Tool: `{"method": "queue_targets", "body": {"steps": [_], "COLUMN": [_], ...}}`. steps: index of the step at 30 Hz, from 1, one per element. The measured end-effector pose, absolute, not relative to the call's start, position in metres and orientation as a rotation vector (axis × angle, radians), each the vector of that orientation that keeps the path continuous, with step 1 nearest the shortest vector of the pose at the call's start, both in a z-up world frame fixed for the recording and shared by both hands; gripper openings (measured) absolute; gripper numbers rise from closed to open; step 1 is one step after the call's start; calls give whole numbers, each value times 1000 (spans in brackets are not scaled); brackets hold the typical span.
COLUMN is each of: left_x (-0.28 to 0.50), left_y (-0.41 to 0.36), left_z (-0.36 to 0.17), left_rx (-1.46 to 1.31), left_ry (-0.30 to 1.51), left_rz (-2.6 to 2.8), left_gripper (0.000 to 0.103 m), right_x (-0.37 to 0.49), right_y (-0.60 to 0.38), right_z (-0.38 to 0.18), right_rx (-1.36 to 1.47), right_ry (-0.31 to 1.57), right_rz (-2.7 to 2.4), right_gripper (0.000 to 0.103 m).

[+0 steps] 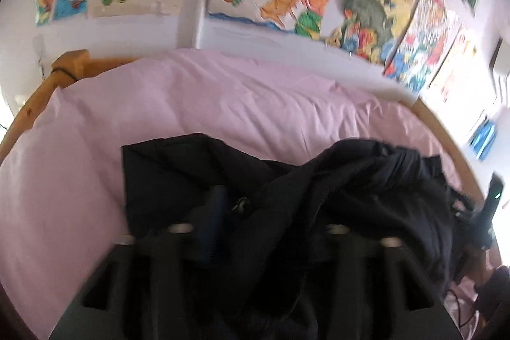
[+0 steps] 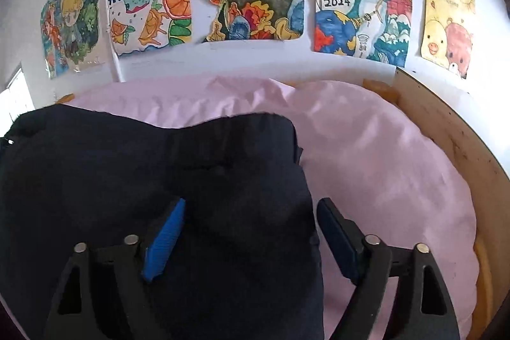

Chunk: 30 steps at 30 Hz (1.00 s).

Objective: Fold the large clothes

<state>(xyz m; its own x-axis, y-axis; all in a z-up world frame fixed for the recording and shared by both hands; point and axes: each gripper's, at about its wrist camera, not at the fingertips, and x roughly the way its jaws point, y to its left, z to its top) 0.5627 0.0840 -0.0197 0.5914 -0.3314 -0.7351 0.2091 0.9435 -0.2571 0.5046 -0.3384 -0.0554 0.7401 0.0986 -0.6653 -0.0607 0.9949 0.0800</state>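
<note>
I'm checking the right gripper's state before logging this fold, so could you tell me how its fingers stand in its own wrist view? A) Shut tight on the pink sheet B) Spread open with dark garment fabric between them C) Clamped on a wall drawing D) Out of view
B: the right gripper has its fingers set wide apart, with the dark garment bulging between them over the pink sheet.
</note>
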Motion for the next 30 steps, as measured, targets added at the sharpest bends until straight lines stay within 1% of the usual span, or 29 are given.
{"method": "queue_targets", "body": {"steps": [1, 2, 5, 11, 12, 13, 14, 15, 16, 18, 19, 20, 21, 22, 25, 28, 30], "left_x": [558, 552, 546, 551, 552, 553, 553, 553, 554, 556, 554, 552, 550, 547, 541, 536, 543], "left_y": [92, 102, 132, 136, 135, 131, 128, 124, 120, 114, 113, 114, 114, 115, 115, 113, 111], "left_z": [-15, -9, -1, -20, -23, -24, -25, -26, -27, -34, -34, -35, -35, -33, -25, -18, -28], "left_rx": [-169, -207, -346, -301, -293, -273, -242, -216, -190, -149, -145, -149, -155, -162, -157, -130, -107], "left_ry": [853, 812, 779, 886, 899, 904, 906, 913, 924, 940, 923, 910, 891, 875, 803, 736, 770], "left_rz": [-294, -281, -297, -253, -258, -255, -253, -256, -252, -219, -212, -215, -202, -191, -136, -87, -61], "left_gripper": [88, 91, 92, 91, 91, 85, 79, 63, 43, 31, 18, 14, 10, 7, 5, 5, 5], "right_x": [504, 504, 505, 508, 508, 508, 509, 510, 510, 512, 514, 515, 517, 517, 524, 530, 534], "right_y": [-339, -339, -341, -344, -346, -348, -350, -352, -352, -356, -358, -358, -359, -359, -352, -341, -337], "right_z": [-57, -58, -59, -59, -58, -58, -58, -58, -57, -56, -56, -55, -54, -54, -49, -39, -37], "right_rx": [55, 57, 68, 81, 91, 106, 118, 129, 137, 162, 177, 180, 181, 183, 145, 90, 65], "right_ry": [734, 738, 745, 745, 741, 736, 735, 735, 735, 736, 739, 740, 740, 739, 728, 692, 679], "right_rz": [86, 83, 80, 95, 101, 110, 106, 102, 101, 91, 89, 86, 79, 78, 78, 59, 47], "right_gripper": [86, 86, 86, 87, 83, 75, 73, 68, 62, 54, 49, 45, 36, 31, 21, 16, 16]}}
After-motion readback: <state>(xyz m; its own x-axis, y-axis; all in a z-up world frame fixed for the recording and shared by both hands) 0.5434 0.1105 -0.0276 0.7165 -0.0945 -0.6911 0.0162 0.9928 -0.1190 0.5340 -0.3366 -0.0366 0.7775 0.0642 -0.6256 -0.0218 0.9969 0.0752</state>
